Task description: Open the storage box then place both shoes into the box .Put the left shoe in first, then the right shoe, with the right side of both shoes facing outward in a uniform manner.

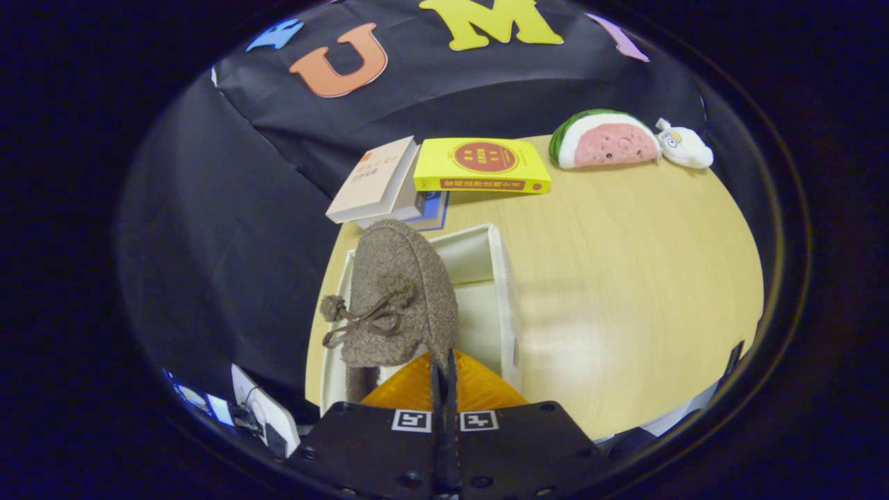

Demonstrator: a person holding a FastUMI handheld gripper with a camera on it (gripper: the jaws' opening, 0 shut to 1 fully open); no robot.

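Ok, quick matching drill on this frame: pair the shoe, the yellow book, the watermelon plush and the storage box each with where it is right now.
Things:
1. shoe
2. yellow book
3. watermelon plush
4. storage box

Places:
A. beside the small white plush toy
B. open, under the shoe
C. pinched in the gripper
D. leaning on the stacked books

Pairs: 1-C, 2-D, 3-A, 4-B

Even overhead light, soft glare patch on the table right of the storage box, faint shadow band beside its wall, strong fisheye bending toward the rim, centre sharp, tongs pressed together, slightly soft.
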